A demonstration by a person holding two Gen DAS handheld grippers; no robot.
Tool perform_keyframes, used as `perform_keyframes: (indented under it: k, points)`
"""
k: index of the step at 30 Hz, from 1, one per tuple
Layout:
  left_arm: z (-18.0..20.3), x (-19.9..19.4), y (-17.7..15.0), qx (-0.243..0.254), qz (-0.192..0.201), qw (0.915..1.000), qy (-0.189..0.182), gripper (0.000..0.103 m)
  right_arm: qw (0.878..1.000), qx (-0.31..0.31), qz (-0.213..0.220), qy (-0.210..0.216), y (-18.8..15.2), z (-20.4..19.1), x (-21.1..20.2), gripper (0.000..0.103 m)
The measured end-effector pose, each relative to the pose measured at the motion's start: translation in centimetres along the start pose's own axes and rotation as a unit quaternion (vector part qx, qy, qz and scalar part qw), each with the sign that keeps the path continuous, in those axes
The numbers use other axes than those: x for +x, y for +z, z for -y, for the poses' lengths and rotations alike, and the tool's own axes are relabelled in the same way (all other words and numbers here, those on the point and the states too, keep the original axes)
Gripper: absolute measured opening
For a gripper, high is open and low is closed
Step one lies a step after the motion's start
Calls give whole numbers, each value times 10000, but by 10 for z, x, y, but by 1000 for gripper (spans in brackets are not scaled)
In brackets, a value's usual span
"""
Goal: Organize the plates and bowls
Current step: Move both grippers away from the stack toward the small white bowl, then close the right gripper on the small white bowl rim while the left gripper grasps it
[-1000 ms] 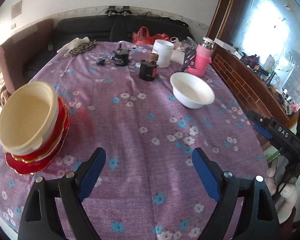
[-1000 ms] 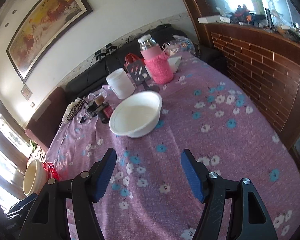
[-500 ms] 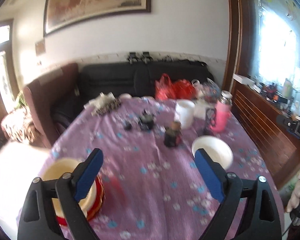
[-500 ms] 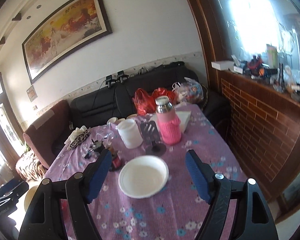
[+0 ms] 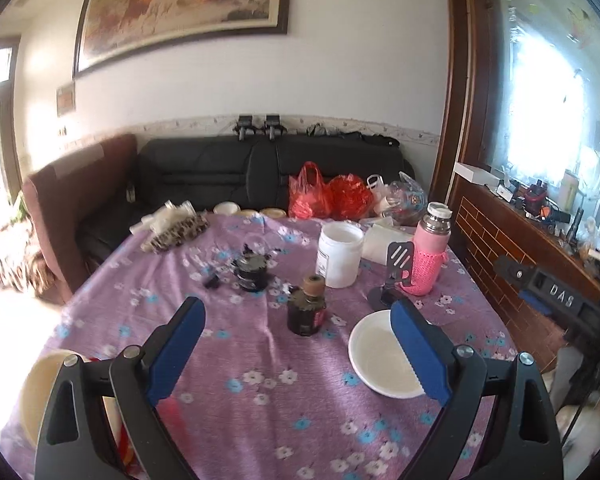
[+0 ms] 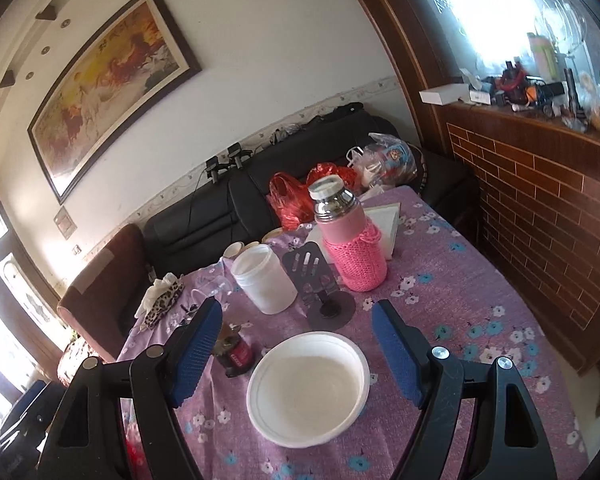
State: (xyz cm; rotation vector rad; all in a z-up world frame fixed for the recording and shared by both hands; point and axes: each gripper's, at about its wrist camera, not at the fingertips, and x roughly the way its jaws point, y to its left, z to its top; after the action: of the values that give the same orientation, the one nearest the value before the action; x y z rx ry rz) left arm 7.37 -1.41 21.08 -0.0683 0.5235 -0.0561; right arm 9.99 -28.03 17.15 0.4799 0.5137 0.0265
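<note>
- Progress looks partial: a cream bowl (image 5: 40, 392) already sits on red dishes at my left, near the counter (image 5: 260, 400) edge; the white bowl (image 6: 308, 384) is not yet stacked.
- My right claw (image 6: 296, 356) hovers above the white bowl, wide open, holding nothing.
- My left claw (image 5: 296, 356) is equally spread and empty, above bare cloth.
- The white bowl sits upright, mouth up; being round, it has no long axis.
- It stands just beside a small dark bottle (image 6: 234, 354).
</note>
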Motion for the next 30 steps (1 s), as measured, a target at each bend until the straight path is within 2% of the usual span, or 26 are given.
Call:
perform_keyframes:
  k: [8,14,20,27,30]
  points:
    - [1,69,-7,-703,-299,9970,-108,93,9989,284,-58,-362,-17,31,54,81]
    - [14,116,-15,-1031,-673,9923,-158,93,9978,257,-346,-512,-31,54,81,81]
    - [25,156,-27,-1021,-1040,9893,-110,93,9963,344,-610,-491,-41,70,96,81]
    - [29,189,-42,-771,-1482,9854,-319,93,9940,308,-919,-516,-55,72,115,81]
    - [30,202,-51,-713,-1739,9810,-479,93,9933,211,-1001,-538,-59,69,119,81]
